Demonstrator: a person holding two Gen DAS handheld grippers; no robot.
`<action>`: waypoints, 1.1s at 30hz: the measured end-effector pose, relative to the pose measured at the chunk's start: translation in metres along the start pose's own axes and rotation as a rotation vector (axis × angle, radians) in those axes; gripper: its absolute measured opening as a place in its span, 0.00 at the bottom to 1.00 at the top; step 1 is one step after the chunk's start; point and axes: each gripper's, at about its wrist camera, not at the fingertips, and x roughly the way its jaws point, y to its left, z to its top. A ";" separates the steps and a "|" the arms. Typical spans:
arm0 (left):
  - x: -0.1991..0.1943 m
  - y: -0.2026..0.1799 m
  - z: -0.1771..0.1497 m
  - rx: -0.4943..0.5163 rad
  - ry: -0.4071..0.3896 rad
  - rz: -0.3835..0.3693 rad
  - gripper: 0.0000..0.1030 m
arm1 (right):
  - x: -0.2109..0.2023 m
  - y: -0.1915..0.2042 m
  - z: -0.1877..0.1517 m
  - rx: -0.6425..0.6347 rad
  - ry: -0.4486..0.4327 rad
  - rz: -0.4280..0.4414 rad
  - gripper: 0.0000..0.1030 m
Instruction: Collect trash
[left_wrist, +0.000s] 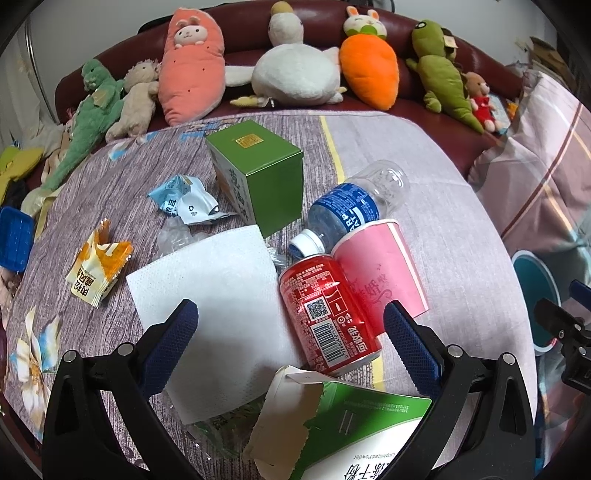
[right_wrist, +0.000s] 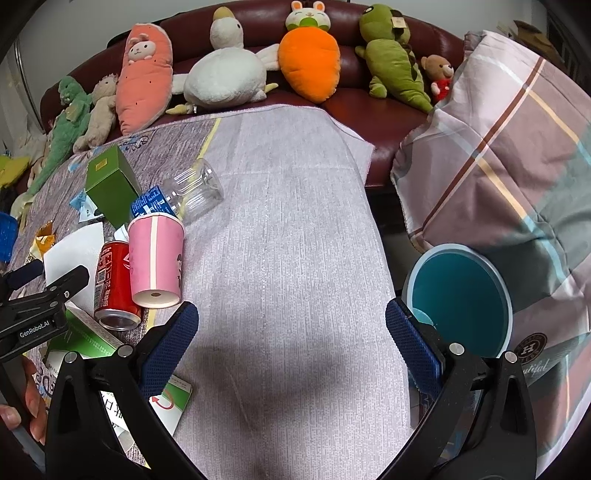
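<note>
- Between the wide-spread jaws of the left gripper (left_wrist: 290, 317) lie a white tissue (left_wrist: 210, 310) and a red can (left_wrist: 327, 314) on its side; the jaws hold nothing.
- Just below the can, at the near edge of the left view, lies a torn green-and-white carton (left_wrist: 354, 432).
- Touching the can on its right is a tipped pink cup (left_wrist: 380, 269); a clear bottle (left_wrist: 354, 206) with a blue label lies behind both, its white cap by the can's top.
- Farther back stands a green box (left_wrist: 258, 177), with a crumpled blue-white wrapper (left_wrist: 184, 199) to its left and an orange snack packet (left_wrist: 98, 269) well left of the tissue.
- Under the right gripper (right_wrist: 291, 321) there is only bare cloth; its jaws are also spread wide and grip nothing.
- Off its left jaw sit the cup and can; off its right jaw, beside the bed, stands a teal bin (right_wrist: 461, 299).
- All the trash rests on a bed (right_wrist: 295, 221) spread with mauve cloth, wood-grain print on the left and plain on the right.
- A plaid quilt (right_wrist: 498, 158) is heaped at the right.
- Along the dark red headboard (right_wrist: 369, 103) sit plush toys: pink carrot (right_wrist: 144, 74), white duck (right_wrist: 225, 74), orange carrot (right_wrist: 310, 62), green dinosaur (right_wrist: 395, 62), small bear (right_wrist: 439, 74).
</note>
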 end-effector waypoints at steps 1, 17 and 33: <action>0.000 0.000 0.000 -0.001 0.001 0.000 0.97 | 0.001 -0.001 -0.001 0.002 0.002 -0.001 0.94; -0.001 -0.004 -0.003 0.007 0.006 -0.010 0.98 | 0.000 -0.003 -0.005 0.025 0.013 -0.006 0.94; -0.007 -0.007 -0.005 0.032 0.001 -0.036 0.98 | -0.008 -0.009 -0.012 0.047 0.018 -0.021 0.94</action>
